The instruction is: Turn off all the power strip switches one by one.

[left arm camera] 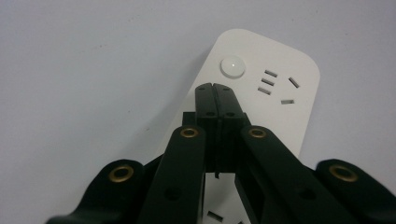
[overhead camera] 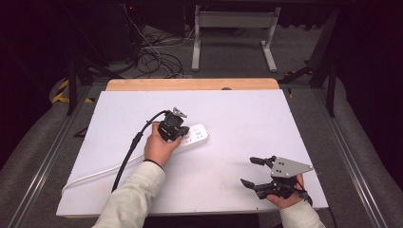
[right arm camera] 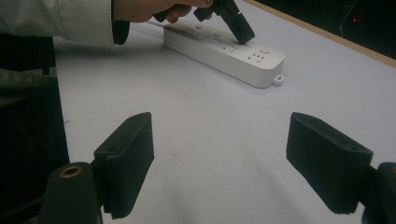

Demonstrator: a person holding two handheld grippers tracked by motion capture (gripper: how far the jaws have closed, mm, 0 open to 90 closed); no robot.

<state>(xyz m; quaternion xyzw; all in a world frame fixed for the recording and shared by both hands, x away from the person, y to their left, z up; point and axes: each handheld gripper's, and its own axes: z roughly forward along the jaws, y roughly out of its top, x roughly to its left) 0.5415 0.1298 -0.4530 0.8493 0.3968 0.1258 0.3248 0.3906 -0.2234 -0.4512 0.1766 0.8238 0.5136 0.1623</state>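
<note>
A white power strip (overhead camera: 196,136) lies left of centre on the white table top (overhead camera: 247,114). A hand holds my left gripper (overhead camera: 183,132) tilted down over it. In the left gripper view the two black jaws are shut together, and my left gripper (left arm camera: 215,87) has its tips over the power strip (left arm camera: 285,116), just short of the round switch button (left arm camera: 232,66); I cannot tell if they touch it. My right gripper (overhead camera: 248,171) rests near the front right corner, open and empty. The right gripper view shows my right gripper (right arm camera: 219,140) with its pads wide apart, the power strip (right arm camera: 224,53) and the left gripper (right arm camera: 240,30) beyond.
The strip's white cord (overhead camera: 95,173) runs left toward the table's front left corner, and the left gripper's black cable (overhead camera: 129,154) trails beside the forearm. A wooden edge (overhead camera: 190,84) borders the far side. Loose cables (overhead camera: 152,59) and a white frame (overhead camera: 233,33) stand on the floor beyond.
</note>
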